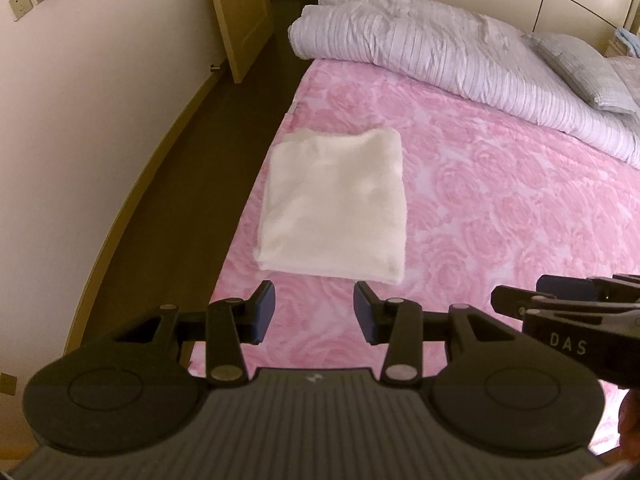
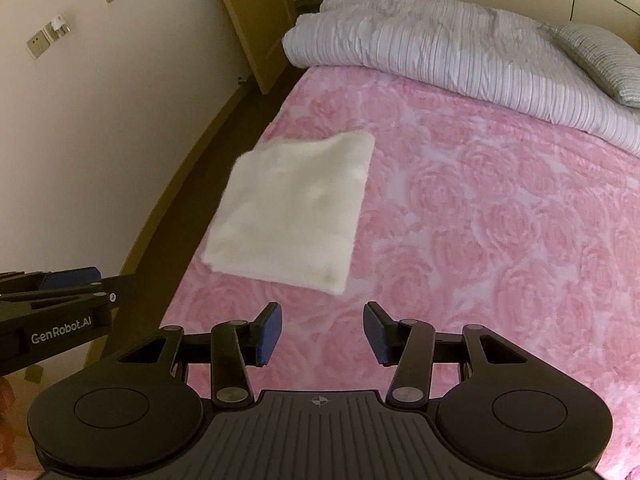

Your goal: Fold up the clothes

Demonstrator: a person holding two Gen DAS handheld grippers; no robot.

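The folded white garment on the bed looks soft, light, floppy – pinch its near edge; both hand-held grippers – left, right – apart, empty

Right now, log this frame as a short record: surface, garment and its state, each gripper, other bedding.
surface: bed with pink rose-pattern cover
garment: white fluffy cloth, folded into a rectangle, lying flat near the bed's left edge
left gripper: open, empty, just short of the cloth's near edge
right gripper: open, empty, near the cloth's near right corner, not touching
other bedding: striped quilt bundled at the far side, with a pillow on it
fold status: looks finished
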